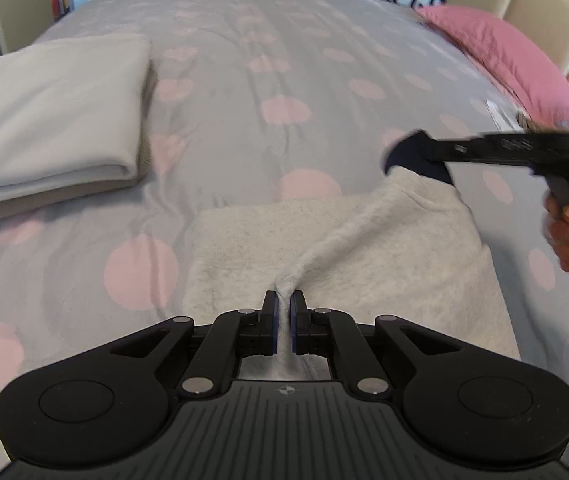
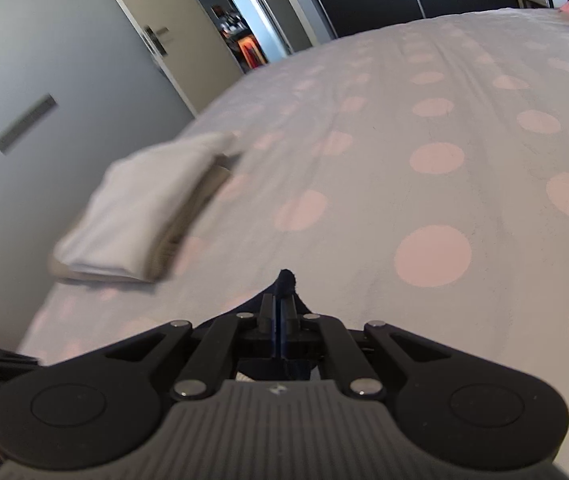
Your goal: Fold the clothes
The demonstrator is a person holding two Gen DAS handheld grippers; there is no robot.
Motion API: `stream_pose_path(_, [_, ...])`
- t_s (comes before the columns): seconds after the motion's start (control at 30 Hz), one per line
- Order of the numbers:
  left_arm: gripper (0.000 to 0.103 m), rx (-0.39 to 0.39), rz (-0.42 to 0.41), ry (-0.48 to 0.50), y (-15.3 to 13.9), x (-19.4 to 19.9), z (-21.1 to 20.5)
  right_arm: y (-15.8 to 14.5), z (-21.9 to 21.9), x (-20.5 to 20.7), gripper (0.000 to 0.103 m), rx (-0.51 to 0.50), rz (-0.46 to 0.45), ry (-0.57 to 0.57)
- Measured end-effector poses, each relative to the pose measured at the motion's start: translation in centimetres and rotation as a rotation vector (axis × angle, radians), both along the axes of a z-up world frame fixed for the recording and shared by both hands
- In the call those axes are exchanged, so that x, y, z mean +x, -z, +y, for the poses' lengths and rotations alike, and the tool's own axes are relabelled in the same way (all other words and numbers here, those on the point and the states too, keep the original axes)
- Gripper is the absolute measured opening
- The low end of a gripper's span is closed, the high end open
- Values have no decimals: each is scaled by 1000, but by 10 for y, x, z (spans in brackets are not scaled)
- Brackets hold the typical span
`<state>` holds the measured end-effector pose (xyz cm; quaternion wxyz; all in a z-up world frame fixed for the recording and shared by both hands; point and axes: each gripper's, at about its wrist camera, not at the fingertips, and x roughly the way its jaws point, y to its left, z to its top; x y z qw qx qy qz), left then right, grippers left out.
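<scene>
A fuzzy off-white garment lies on the spotted bedcover close in front of me. My left gripper is shut on a pinched ridge of its near edge. My right gripper, held by a hand, is shut on the garment's dark navy trim and holds that far right corner raised off the bed. In the right wrist view the right gripper has its pads pressed together on the navy trim, which pokes out past the tips.
A folded stack of pale clothes sits at the bed's left side. A pink pillow lies at the far right by a cream headboard. A door and grey wall stand beyond the bed's edge.
</scene>
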<state>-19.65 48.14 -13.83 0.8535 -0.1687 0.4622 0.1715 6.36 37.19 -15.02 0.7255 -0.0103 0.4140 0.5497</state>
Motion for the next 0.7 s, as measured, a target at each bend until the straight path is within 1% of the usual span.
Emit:
stream_pose_path(0.03, [9,-1,1,4,0,0,0,4,5,1,3,-16,20,-9])
stream_pose_path(0.1, [11,-2,-3,9,-2,0,0,7,3,5,4,-32,47,-6])
stream_pose_path(0.13, [17,1,-5,15,-5,1,-1,6,-1,6,6,-40,47,-10])
stream_pose_path(0.17, [24,4,-7,20,-8,3,-2,4,-4,7,10,-49,42,-15])
stream_pose_path(0.2, [27,7,-9,26,-11,4,-4,3,-8,8,14,-58,38,-20])
stream_pose_path(0.23, [36,10,-11,31,-14,5,-5,0,-14,9,18,-60,30,-29])
stream_pose_path(0.27, [45,15,-13,37,-17,7,-6,-4,-20,9,30,-59,22,-39])
stream_pose_path(0.3, [46,26,-15,48,-22,11,-8,-7,-26,9,39,-61,14,-47])
stream_pose_path(0.37, [49,39,-23,87,-33,24,-13,-14,-41,7,39,-70,-8,-64])
stream_pose_path(0.47, [57,57,-13,168,-45,53,-22,-15,-65,-2,53,-95,-10,-84])
stream_pose_path(0.5, [58,63,-3,200,-47,65,-26,-13,-72,-7,53,-112,2,-100])
stream_pose_path(0.57, [59,67,24,249,-47,90,-32,-6,-83,-17,53,-153,29,-137])
stream_pose_path(0.6, [59,67,39,268,-45,102,-35,-3,-86,-23,55,-177,39,-157])
stream_pose_path(0.63, [59,64,53,284,-43,113,-38,1,-89,-29,58,-200,49,-178])
stream_pose_path(0.67, [59,59,67,299,-40,124,-41,3,-90,-33,66,-221,55,-203])
stream_pose_path(0.7, [59,52,79,311,-37,135,-43,6,-91,-38,67,-242,59,-230])
